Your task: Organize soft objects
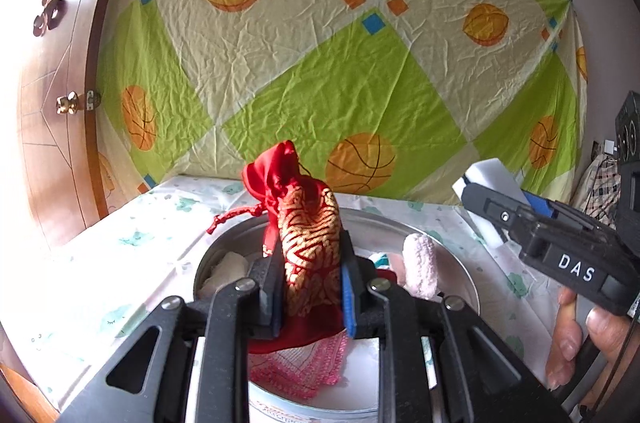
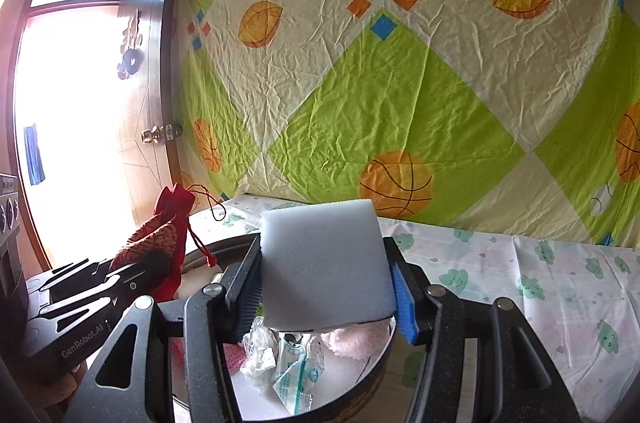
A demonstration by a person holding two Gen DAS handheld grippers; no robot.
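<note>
Two grippers are level above the round metal tin (image 1: 460, 265). Left gripper (image 1: 310, 297) clamps the upright red-and-gold drawstring pouch (image 1: 308, 223) over its centre. Right gripper (image 2: 326, 297) pinches the white foam sponge block (image 2: 324, 263) over its right side.

Both close above shared tin (image 1: 460, 263), wall-facing
</note>
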